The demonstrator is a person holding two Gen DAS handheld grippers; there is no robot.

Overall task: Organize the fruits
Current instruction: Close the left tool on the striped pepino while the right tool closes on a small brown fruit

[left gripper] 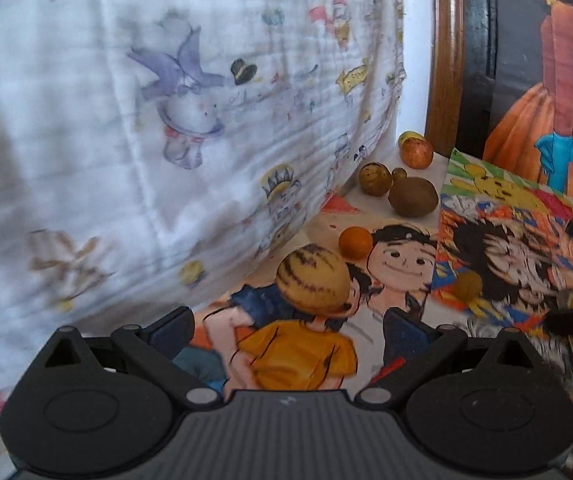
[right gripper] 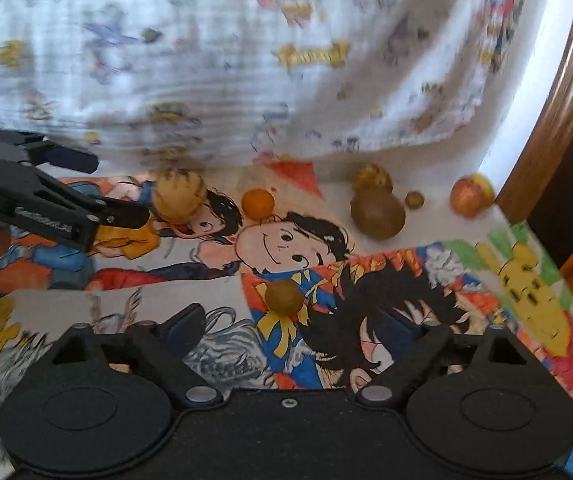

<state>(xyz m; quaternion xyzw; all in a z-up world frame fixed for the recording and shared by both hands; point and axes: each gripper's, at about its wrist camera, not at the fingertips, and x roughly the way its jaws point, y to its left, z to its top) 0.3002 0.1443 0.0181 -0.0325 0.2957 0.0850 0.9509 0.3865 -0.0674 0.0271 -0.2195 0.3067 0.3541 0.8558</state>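
Note:
A striped yellow melon-like fruit (left gripper: 313, 279) (right gripper: 181, 197) lies on the cartoon-print table cover (left gripper: 402, 220), just ahead of my open left gripper (left gripper: 288, 330), which also shows in the right wrist view (right gripper: 106, 192). Behind it lie a small orange (left gripper: 355, 243) (right gripper: 258, 202), a brown kiwi-like fruit (left gripper: 413, 196) (right gripper: 377, 215), a mottled yellow fruit (left gripper: 374, 179) (right gripper: 372, 177), a tiny brown fruit (left gripper: 399, 175) (right gripper: 414, 200) and a red-yellow apple (left gripper: 417, 153) (right gripper: 471, 195). A small brown round fruit (right gripper: 284, 297) (left gripper: 467, 286) lies just ahead of my open, empty right gripper (right gripper: 298, 330).
A white cartoon-print cloth (left gripper: 166, 120) (right gripper: 266, 60) hangs as a wall along the far side. A curved wooden chair frame (left gripper: 444, 60) (right gripper: 558, 120) stands at the back right. A picture of an orange dress (left gripper: 558, 100) stands to the right.

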